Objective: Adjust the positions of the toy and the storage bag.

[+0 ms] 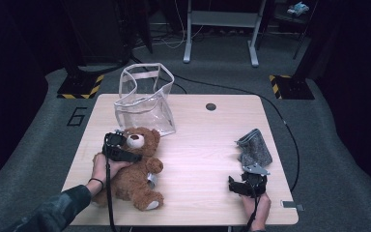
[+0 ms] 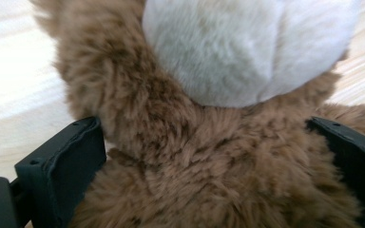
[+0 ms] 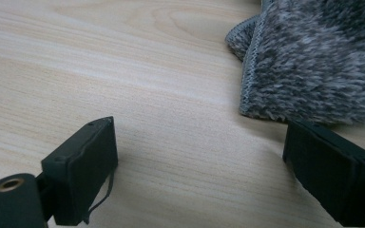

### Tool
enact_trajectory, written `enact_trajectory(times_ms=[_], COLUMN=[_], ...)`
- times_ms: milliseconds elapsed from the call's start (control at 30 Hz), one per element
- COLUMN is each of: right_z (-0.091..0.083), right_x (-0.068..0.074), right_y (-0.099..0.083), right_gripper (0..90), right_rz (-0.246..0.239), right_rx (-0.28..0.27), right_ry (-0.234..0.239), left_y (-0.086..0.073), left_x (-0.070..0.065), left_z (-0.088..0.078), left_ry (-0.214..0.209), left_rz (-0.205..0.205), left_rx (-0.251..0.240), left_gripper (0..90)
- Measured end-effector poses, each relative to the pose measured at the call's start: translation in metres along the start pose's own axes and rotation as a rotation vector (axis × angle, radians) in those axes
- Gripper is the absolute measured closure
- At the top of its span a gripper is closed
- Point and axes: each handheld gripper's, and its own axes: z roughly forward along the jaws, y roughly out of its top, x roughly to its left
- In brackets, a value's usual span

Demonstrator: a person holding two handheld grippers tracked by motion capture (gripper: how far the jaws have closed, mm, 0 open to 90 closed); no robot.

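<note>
A brown teddy bear [image 1: 135, 179] lies on its back at the front left of the wooden table [image 1: 207, 145]. My left gripper [image 1: 125, 150] is over the bear's neck. In the left gripper view it stands open [image 2: 204, 142], and the bear's fur [image 2: 195, 185] and pale muzzle [image 2: 237, 47] sit between the wide-set jaws. A grey fuzzy cloth [image 1: 254, 147] lies at the right of the table. My right gripper [image 1: 249, 180] rests just in front of the cloth, open [image 3: 199, 152] with bare wood between its jaws. The cloth's edge [image 3: 313, 61] lies just beyond the right-hand jaw.
A clear plastic bag [image 1: 145, 104] with a pale trim stands upright at the back left, just behind the bear's head. A small round grommet [image 1: 210, 106] sits near the table's far edge. A white desk frame [image 1: 222, 29] and cables are on the floor beyond.
</note>
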Motion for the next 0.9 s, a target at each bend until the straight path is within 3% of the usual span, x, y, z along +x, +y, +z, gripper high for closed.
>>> enact_trajectory(times_ms=[100, 133, 267, 333, 433, 500, 633, 800, 900], right_z=[0.0, 0.0, 0.0, 0.0, 0.0, 0.0, 0.0, 0.0, 0.0], right_x=[0.0, 0.001, 0.001, 0.001, 0.0, 0.001, 0.0, 0.0, 0.0], right_y=[0.0, 0.0, 0.0, 0.0, 0.0, 0.0, 0.0, 0.0, 0.0], right_gripper=[10.2, 10.2, 10.2, 10.3, 10.3, 10.3, 10.2, 10.2, 10.2], right_rz=[0.001, 0.003, 0.002, 0.001, 0.003, 0.003, 0.001, 0.001, 0.001], right_rx=[-0.001, 0.0, -0.001, -0.001, -0.001, -0.001, -0.001, 0.0, 0.0], right_ry=[-0.001, -0.002, -0.004, -0.003, -0.001, -0.002, 0.0, 0.0, -0.001], left_y=[-0.005, -0.007, -0.01, -0.009, -0.009, -0.009, -0.01, -0.012, -0.015], left_x=[-0.002, -0.005, -0.007, -0.006, -0.006, -0.006, -0.01, -0.008, -0.004], left_z=[0.007, 0.008, 0.009, 0.006, -0.003, -0.009, -0.023, -0.037, -0.044], left_ry=[-0.028, -0.025, -0.019, -0.032, -0.041, -0.067, -0.093, -0.121, -0.117], left_rz=[0.007, 0.016, 0.081, 0.098, 0.121, 0.106, 0.144, 0.128, 0.119], left_rx=[0.0, -0.03, -0.055, -0.057, -0.073, -0.076, -0.089, -0.089, -0.078], left_gripper=[14.6, 20.5, 43.5, 48.8, 52.8, 54.0, 55.1, 55.9, 56.0])
